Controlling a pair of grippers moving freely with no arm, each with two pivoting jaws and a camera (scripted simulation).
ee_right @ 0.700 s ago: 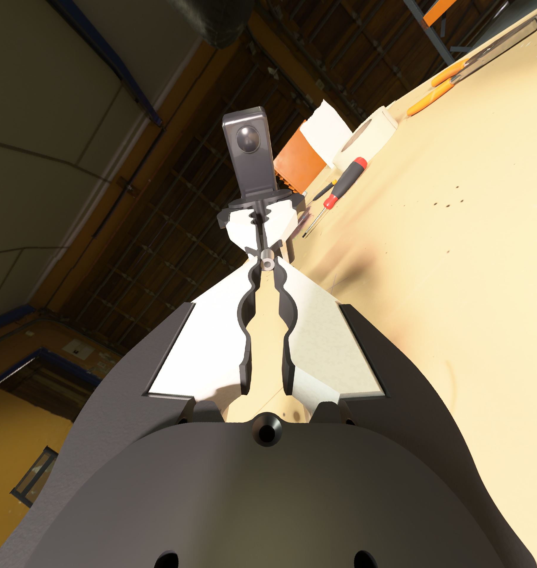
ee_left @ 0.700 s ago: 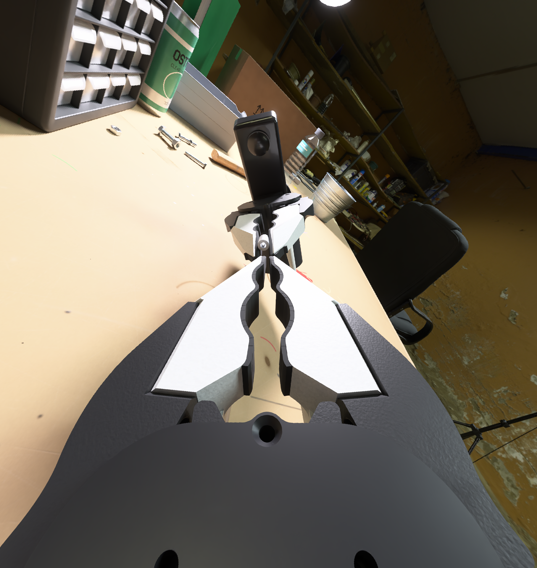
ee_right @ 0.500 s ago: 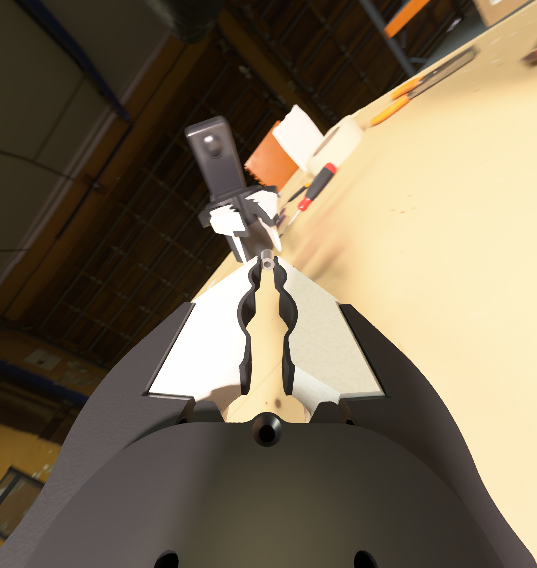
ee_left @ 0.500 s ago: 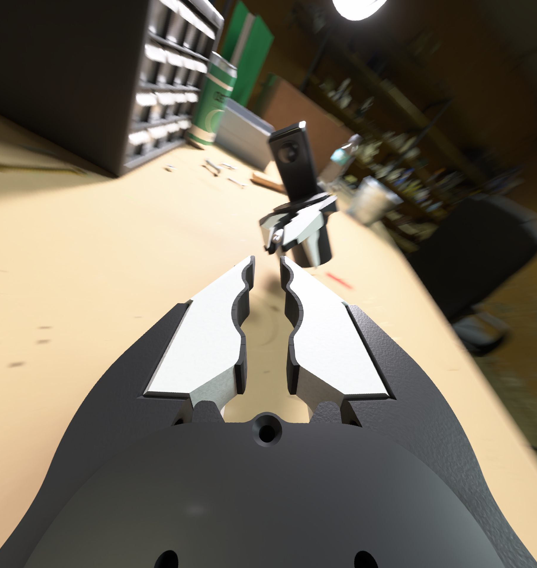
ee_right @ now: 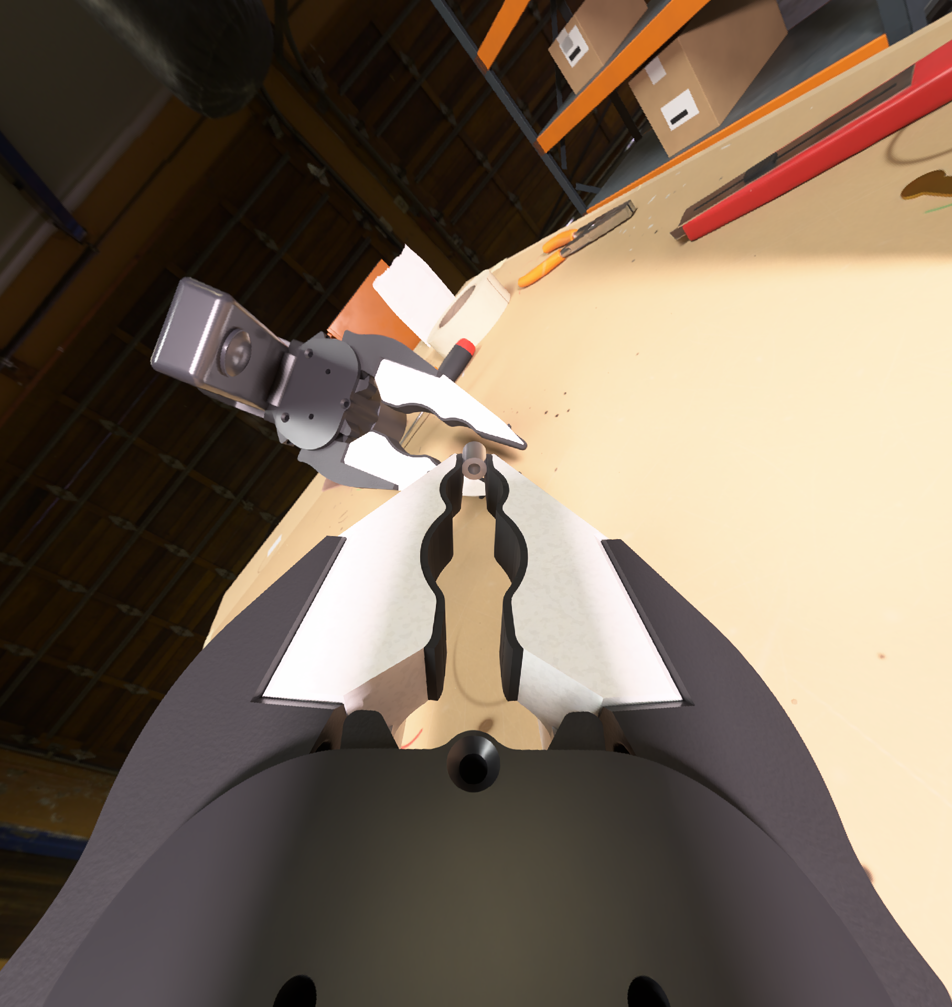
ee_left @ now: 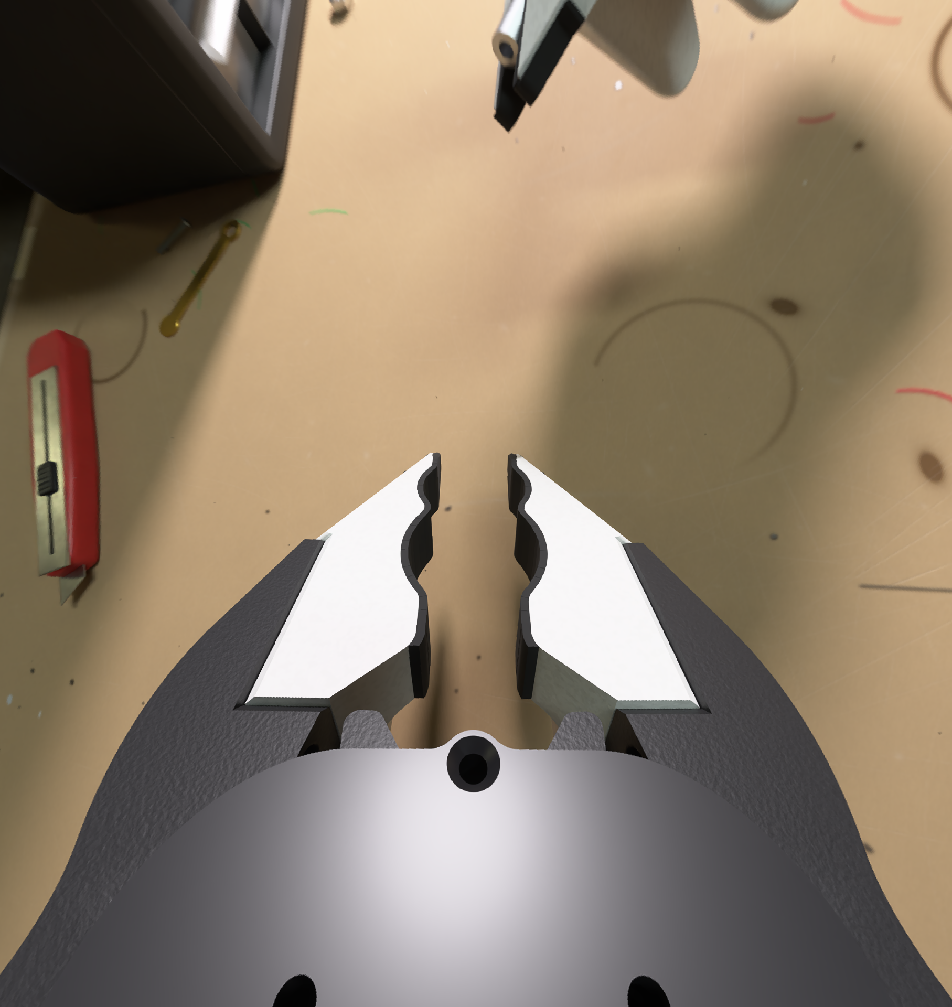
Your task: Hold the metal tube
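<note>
The metal tube (ee_right: 473, 468) is a short silver cylinder seen end-on, pinched between the tips of my right gripper (ee_right: 473, 462), which is shut on it above the bench. My left gripper (ee_left: 473, 463) is open and empty, pointing down at the bare bench top. In the left wrist view the tube (ee_left: 503, 49) and the right gripper's dark fingertips (ee_left: 517, 92) show at the top edge, apart from the left gripper. In the right wrist view the left gripper (ee_right: 454, 441) hangs tilted just beyond the tube, jaws apart, not touching it.
A red utility knife (ee_left: 62, 452) and a brass pin (ee_left: 201, 278) lie left of the left gripper, beside a dark drawer cabinet (ee_left: 135, 82). A tape roll (ee_right: 468, 310), a screwdriver (ee_right: 460, 351) and orange pliers (ee_right: 566, 250) lie farther along the bench (ee_right: 735, 436).
My left gripper has let go of the tube, opened, and swung away to point down at the bench. My right gripper keeps hold of the tube.
</note>
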